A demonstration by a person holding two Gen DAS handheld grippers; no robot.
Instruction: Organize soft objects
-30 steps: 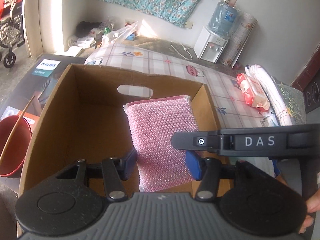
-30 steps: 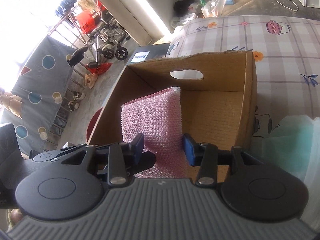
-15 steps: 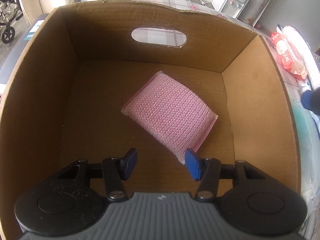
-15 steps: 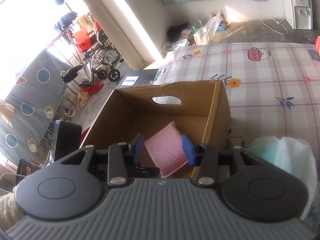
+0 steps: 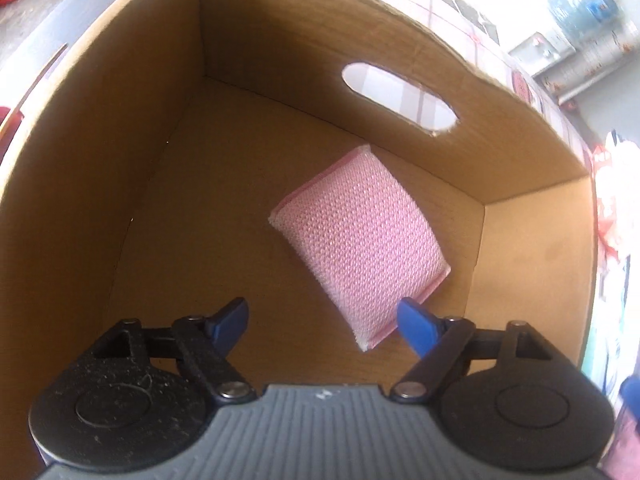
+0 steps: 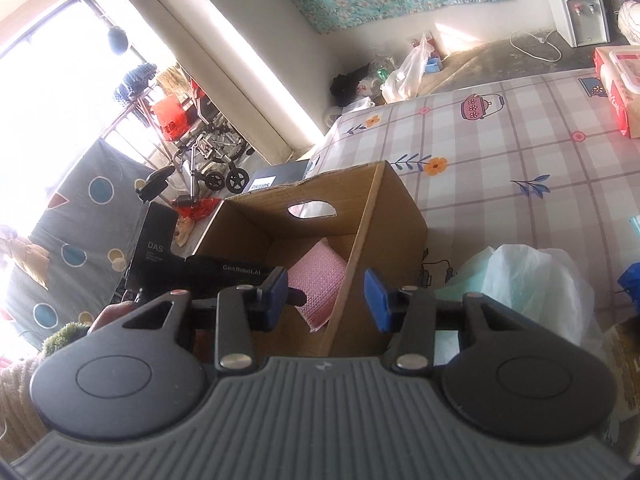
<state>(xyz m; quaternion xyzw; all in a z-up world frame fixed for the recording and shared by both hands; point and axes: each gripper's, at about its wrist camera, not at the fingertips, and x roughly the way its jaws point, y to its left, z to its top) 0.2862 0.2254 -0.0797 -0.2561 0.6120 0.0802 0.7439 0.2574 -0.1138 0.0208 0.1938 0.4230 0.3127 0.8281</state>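
The left claw [image 5: 322, 322] hangs inside the box [image 5: 120, 128], its blue fingers [image 5: 414, 326] spread wide and holding nothing. Just ahead of it, toward the right finger, the pink sponge [image 5: 360, 240] lies flat on the box floor, turned at an angle, one corner almost under that finger; whether they touch is hard to tell. Beyond the sponge the far wall shows an oval handle hole [image 5: 400, 96].

The right claw [image 6: 326, 294] hovers outside and above the box [image 6: 396, 220], jaws wide and empty, straddling the near right wall. Through the gap the sponge [image 6: 316, 284] shows on the floor inside, with the left claw's black body [image 6: 224, 272] reaching in from the left. The box stands on a checked bench cloth [image 6: 520, 152]. A pale plastic bag [image 6: 528, 284] sits just right of the box, and a red pack [image 6: 618, 88] lies farther back.
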